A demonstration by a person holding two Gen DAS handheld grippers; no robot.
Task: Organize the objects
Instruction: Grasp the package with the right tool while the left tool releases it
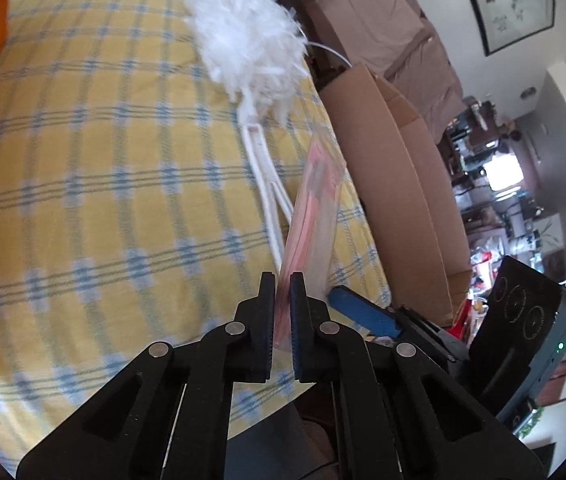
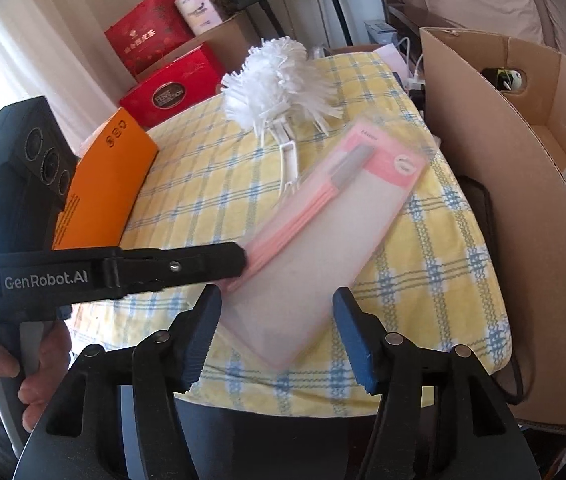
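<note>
Pink-and-clear flat packet [image 2: 323, 216]: translucent sleeve, pink header card at the far end, a bundle of thin pink rods with a grey band inside. It sits tilted above the yellow-and-blue checked cloth [image 2: 423, 248], pinched at its left edge by the left gripper [image 1: 281, 280], jaws clamped on it; seen edge-on in the left wrist view. Header print is too blurred to read.

Right gripper [image 2: 275, 296] is spread wide, blue pads [image 2: 353, 336] on either side of the packet's near end, not touching it.

White feather duster [image 2: 279, 80] lies on the cloth just beyond the packet, fluffy head at the far end, white handle pointing back under the packet's far edge.

Orange box [image 2: 103, 184] stands at the cloth's left edge, near the left gripper body, 3 small dark symbols on its face. Open cardboard box [image 2: 523, 184] stands against the right side of the cloth, flap raised. 2 red gift boxes [image 2: 163, 64] are stacked behind the cloth, gold writing not legible, a pink-wrapped roll [image 2: 197, 10] beside the top one.

Left gripper arm reads "GenRobot.AI".
</note>
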